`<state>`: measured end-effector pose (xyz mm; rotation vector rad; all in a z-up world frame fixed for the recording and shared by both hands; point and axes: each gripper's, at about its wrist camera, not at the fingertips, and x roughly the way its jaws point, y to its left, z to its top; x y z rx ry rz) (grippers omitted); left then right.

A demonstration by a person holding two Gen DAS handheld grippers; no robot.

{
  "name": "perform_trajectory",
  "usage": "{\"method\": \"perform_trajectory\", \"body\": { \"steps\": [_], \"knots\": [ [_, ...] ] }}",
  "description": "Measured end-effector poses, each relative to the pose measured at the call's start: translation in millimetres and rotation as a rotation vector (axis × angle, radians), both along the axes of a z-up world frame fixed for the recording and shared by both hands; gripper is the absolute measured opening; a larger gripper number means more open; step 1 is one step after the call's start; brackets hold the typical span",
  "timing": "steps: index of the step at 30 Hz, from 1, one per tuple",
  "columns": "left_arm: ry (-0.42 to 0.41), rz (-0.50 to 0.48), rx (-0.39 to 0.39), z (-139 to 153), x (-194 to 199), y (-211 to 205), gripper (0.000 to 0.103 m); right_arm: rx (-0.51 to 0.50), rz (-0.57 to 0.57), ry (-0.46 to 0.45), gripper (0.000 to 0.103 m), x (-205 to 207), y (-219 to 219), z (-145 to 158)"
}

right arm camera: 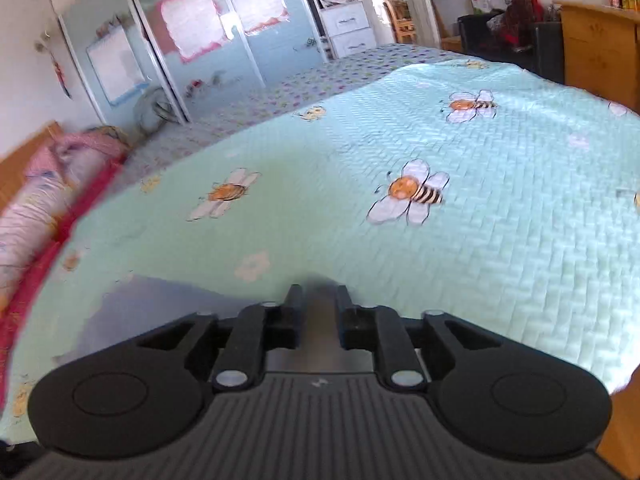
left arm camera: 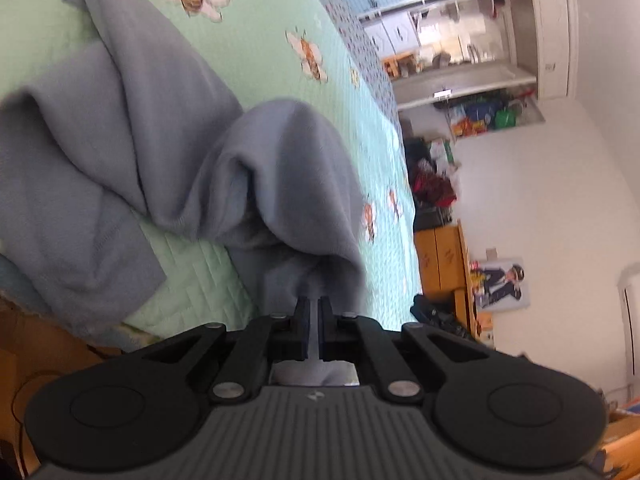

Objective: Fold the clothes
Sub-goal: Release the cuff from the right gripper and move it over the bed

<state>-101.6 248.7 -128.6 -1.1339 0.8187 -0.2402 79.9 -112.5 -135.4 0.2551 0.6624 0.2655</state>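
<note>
On the bed (left arm camera: 248,60), over its green bee-print quilt, a grey garment (left arm camera: 132,152) is spread in loose folds, and one bunched edge of it is pinched tight in the left claw (left arm camera: 314,322), probably so that this part can be lifted and carried across for a fold. The right claw (right arm camera: 319,314) is held apart and empty above bare quilt, with only a patch of the grey cloth seen at its lower left, seemingly freed so that another edge can be taken.

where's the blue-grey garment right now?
Left wrist view: the blue-grey garment lies bunched on the green bee quilt, one fold pinched in the left tool.
</note>
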Motion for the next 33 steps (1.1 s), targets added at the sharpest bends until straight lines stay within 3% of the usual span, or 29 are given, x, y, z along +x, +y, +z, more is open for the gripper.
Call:
{"method": "perform_trajectory", "body": {
  "steps": [3,7,10,13,15,16,18,22,24,25,29,33],
  "knots": [
    [0.013,-0.062,0.03,-4.3,7.3,-14.4,0.0,0.015,0.039,0.034,0.036,-40.8,-23.9,-14.8],
    [0.004,-0.169,0.133,-5.8,12.9,-39.0,0.0,0.174,0.118,0.211,0.036,-78.7,-43.0,-37.9],
    [0.03,-0.239,0.205,-11.8,16.2,-58.1,0.008,0.203,0.147,0.295,0.037,-100.0,-40.9,-44.5],
    [0.072,-0.283,0.25,-24.0,22.3,-74.1,0.029,0.232,0.142,0.373,0.036,-109.1,-37.8,-51.8],
    [0.107,-0.296,0.297,-32.0,30.5,-84.5,0.044,0.251,0.17,0.335,0.023,-107.3,-34.3,-45.8],
    [0.13,-0.3,0.321,-35.3,35.1,-89.1,0.049,0.242,0.18,0.31,0.006,-106.3,-32.1,-38.8],
    [0.153,-0.31,0.338,-40.1,46.6,-97.0,0.049,0.236,0.176,0.243,0.005,-99.7,-29.1,-22.5],
    [0.116,-0.305,0.307,-34.1,71.1,-108.5,0.045,0.341,0.1,0.053,0.005,-80.3,-38.5,22.7],
    [0.082,-0.296,0.294,-28.3,87.3,-111.7,0.023,0.392,0.085,0.028,0.006,-70.4,-45.4,33.7],
    [0.067,-0.289,0.291,-25.1,95.0,-112.8,0.007,0.416,0.078,0.019,0.01,-65.3,-48.8,38.5],
    [0.018,-0.239,0.295,-8.8,120.2,-111.6,0.0,0.424,0.017,0.035,0.03,-61.2,-64.7,27.6],
    [-0.023,-0.242,0.324,9.5,146.3,-115.2,0.0,0.297,0.005,-0.034,0.03,-103.8,-64.2,17.1]
  ]
}}
